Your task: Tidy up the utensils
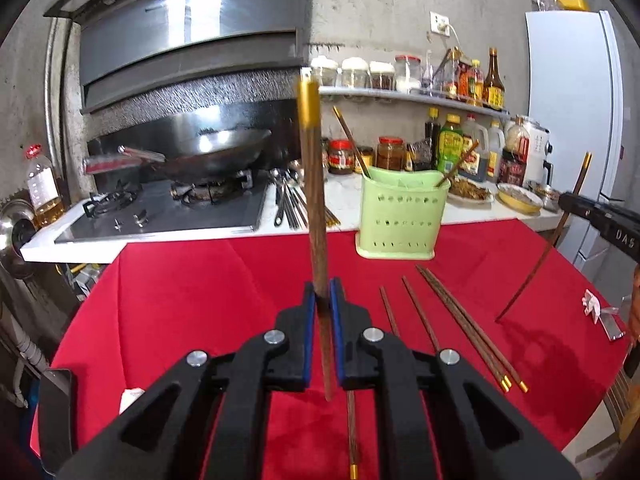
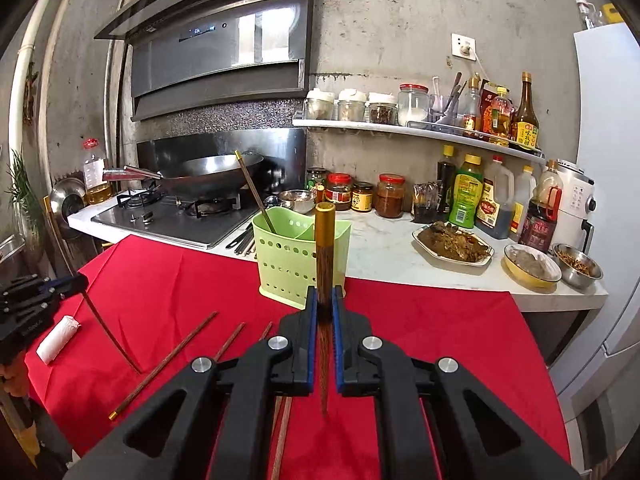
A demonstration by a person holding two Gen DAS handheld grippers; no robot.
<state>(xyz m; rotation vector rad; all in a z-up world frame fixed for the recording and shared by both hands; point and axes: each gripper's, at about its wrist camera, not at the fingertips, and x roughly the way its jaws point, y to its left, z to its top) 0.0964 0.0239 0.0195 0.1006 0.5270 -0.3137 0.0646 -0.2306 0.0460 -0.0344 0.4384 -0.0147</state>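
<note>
My left gripper [image 1: 322,294] is shut on a brown chopstick [image 1: 314,208] with a gold cap, held upright above the red tablecloth [image 1: 200,300]. My right gripper [image 2: 323,296] is shut on another gold-capped chopstick [image 2: 323,256], also upright. Each gripper shows in the other's view, the right one [image 1: 576,200] at the right edge and the left one [image 2: 82,280] at the left edge. A green perforated utensil holder [image 1: 400,216] stands at the cloth's far edge with two chopsticks in it; it also shows in the right wrist view [image 2: 296,256]. Several loose chopsticks [image 1: 464,324] lie on the cloth.
Behind the table a white counter [image 2: 384,252] carries a gas hob with a wok [image 2: 208,176], sauce bottles, jars and dishes of food. Metal utensils [image 1: 288,200] lie beside the hob. A white fridge [image 1: 576,112] stands at right. A white roll [image 2: 58,338] lies on the cloth.
</note>
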